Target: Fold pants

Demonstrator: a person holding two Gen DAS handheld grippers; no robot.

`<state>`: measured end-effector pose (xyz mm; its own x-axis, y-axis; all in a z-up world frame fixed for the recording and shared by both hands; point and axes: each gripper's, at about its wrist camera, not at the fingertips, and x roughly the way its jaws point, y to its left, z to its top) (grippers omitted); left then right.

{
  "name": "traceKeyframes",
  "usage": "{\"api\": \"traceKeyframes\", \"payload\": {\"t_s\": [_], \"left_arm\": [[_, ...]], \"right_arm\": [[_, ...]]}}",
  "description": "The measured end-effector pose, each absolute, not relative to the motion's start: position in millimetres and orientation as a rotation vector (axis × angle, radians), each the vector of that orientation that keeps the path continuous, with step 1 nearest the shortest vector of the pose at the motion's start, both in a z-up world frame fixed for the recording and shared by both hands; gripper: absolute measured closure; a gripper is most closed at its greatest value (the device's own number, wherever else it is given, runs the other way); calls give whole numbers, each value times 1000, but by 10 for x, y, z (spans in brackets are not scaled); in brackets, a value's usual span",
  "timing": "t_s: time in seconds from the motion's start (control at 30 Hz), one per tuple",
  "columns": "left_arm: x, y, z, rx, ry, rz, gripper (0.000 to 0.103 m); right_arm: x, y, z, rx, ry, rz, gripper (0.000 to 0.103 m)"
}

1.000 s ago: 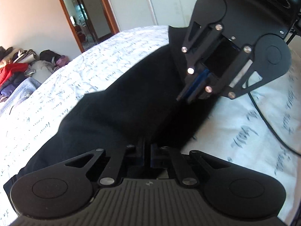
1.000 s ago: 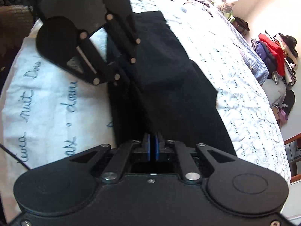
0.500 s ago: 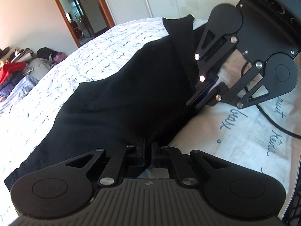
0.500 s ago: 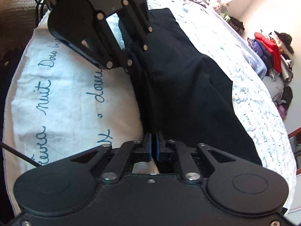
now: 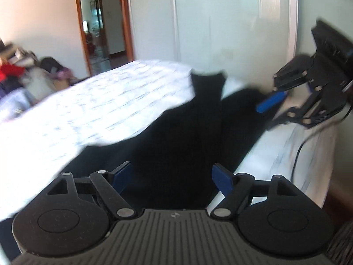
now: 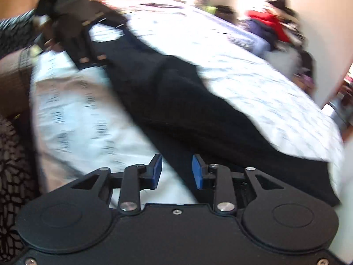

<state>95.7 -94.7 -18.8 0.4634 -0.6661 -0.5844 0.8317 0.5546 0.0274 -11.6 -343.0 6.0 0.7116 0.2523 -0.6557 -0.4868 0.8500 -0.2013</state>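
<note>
the black pants (image 5: pixel 176 137) lie stretched out along the near side of the bed (image 5: pixel 106 108), on a white cover printed with dark handwriting, one end reaching toward the far edge. the left gripper (image 5: pixel 172 177) hovers just above the near part of the cloth; its jaws have just been opening and stand wide apart, with nothing pressed between the blue pads (image 5: pixel 221 180). the right gripper (image 6: pixel 176 172) hangs over the pants' edge where black cloth meets white cover; its jaws have just been opening too, to a narrower gap, and the pads are off the cloth. both views are blurred. a heap of clothes (image 6: pixel 273 28) sits against the far wall, and a doorway (image 5: pixel 103 33) is open beyond the bed.
</note>
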Motion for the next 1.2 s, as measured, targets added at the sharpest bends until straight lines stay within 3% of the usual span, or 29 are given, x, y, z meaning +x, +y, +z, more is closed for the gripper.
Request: {"api": "traceKeyframes", "payload": {"t_s": [0.07, 0.1, 0.27, 0.5, 0.73, 0.8, 0.83, 0.87, 1.07, 1.2], "left_arm": [[1096, -1233, -259, 254, 598, -999, 21], [1153, -1390, -305, 234, 613, -1014, 22], [1296, -2008, -592, 220, 679, -960, 23], [1324, -2212, -807, 179, 743, -955, 23], [1314, -2242, -842, 158, 734, -940, 34], [1341, -2258, -852, 151, 735, -939, 37], [1347, -2256, -850, 147, 736, -937, 38], [1356, -2254, -847, 141, 738, -938, 39], [1405, -2219, -850, 110, 749, -931, 60], [1433, -2188, -836, 79, 769, -914, 81]], "right_arm": [[44, -3790, 113, -319, 634, 246, 42], [161, -3965, 120, -279, 630, 165, 41], [911, -4675, -23, -89, 658, -87, 43], [1866, -5178, -304, 121, 677, -210, 44], [2464, -5383, -542, 119, 757, -267, 44], [2545, -5403, -601, 111, 798, -273, 58], [2550, -5403, -611, 120, 818, -263, 83], [2531, -5436, -600, 152, 818, -240, 95], [2164, -5437, -348, 159, 699, -226, 97], [1784, -5524, -131, 190, 609, -238, 97]]}}
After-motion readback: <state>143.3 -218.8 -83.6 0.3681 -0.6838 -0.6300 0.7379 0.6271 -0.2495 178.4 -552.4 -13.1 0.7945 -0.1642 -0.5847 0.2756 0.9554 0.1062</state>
